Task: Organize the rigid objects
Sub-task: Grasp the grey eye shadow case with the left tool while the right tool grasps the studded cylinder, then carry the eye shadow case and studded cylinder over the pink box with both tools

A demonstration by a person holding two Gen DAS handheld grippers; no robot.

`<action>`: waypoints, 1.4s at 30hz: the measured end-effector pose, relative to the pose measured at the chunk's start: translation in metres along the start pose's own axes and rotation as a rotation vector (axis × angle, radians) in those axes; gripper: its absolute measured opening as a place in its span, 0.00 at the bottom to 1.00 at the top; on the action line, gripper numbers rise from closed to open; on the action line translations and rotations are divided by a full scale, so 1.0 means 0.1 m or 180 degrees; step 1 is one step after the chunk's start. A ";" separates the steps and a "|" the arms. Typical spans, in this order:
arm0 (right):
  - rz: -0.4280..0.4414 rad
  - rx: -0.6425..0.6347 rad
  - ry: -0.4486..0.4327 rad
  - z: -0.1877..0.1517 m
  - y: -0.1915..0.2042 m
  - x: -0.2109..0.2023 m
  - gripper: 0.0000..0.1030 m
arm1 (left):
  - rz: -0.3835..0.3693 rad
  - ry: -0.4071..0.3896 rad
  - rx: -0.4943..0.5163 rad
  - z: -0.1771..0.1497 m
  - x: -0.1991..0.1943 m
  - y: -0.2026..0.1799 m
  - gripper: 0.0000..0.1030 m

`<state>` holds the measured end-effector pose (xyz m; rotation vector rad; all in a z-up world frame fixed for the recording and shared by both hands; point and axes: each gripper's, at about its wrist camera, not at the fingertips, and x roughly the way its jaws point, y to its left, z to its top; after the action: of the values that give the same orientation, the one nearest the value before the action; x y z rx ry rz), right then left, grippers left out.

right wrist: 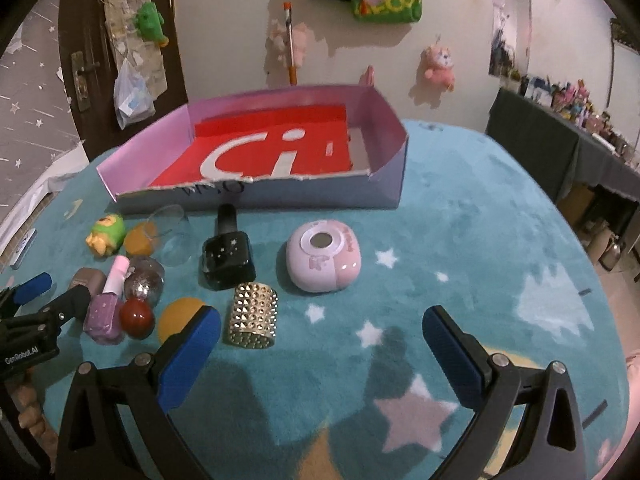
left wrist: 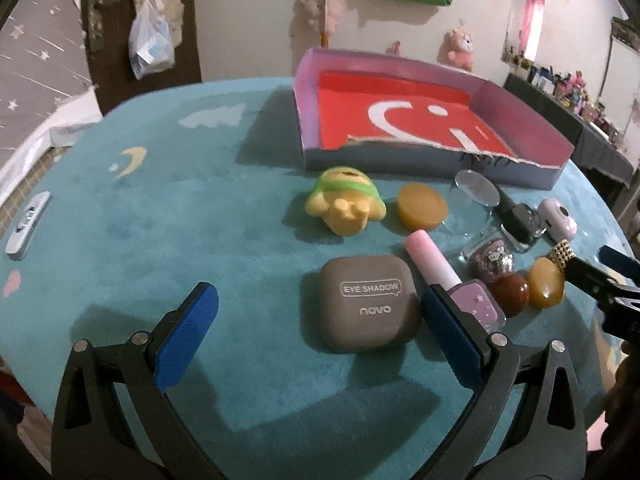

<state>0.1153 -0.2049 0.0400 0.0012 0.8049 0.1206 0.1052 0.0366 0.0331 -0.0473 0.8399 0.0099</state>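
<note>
We see the cardboard box (left wrist: 424, 160) upper centre of both views, empty, red printed liner (left wrist: 404, 120) on its floor, near wall torn along the top. Objects sit in a loose cluster on the teal rug (left wrist: 200, 240) below the box. In the left wrist view: grey eyeshadow case (left wrist: 370, 304) centre, yellow-green toy (left wrist: 344, 204) above it, amber disc (left wrist: 422, 206) just right of the toy, pink-capped purple polish bottle (left wrist: 452, 280) beside the case. In the right wrist view: black polish bottle (right wrist: 228, 256), pink round case (right wrist: 324, 256), studded gold cylinder (right wrist: 253, 315) mid-frame.

Left gripper (left wrist: 320, 312) jaws wide, holding nothing, the eyeshadow case between the fingers. Right gripper (right wrist: 322, 334) jaws wide, empty, over bare rug; the studded cylinder just beside its left finger.

Rug has star, moon and cloud print. Room: cream wall (right wrist: 240, 20) with plush toys hung on it, dark door (right wrist: 80, 60) upper left, cluttered shelf (right wrist: 568, 108) at right.
</note>
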 end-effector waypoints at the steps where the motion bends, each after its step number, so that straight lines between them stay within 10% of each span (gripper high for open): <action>1: 0.0017 -0.0008 0.0058 0.01 0.01 0.03 0.94 | -0.0004 0.0039 0.0009 0.01 0.03 0.00 0.99; 12: 0.0177 -0.0126 0.0285 0.06 0.07 0.19 0.75 | -0.0208 0.0086 -0.0028 0.07 0.11 0.00 0.80; 19: 0.0281 -0.0348 0.0207 0.05 0.21 0.15 0.27 | -0.0329 0.0006 0.0040 0.06 0.06 -0.08 0.51; 42: 0.0343 -0.0379 0.0100 0.10 0.28 0.02 0.26 | -0.0438 -0.0083 -0.0031 0.04 -0.07 -0.06 0.51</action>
<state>0.1207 -0.1765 0.0473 -0.0701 0.8281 0.2710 0.1036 0.0312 0.0410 -0.1138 0.8091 -0.1145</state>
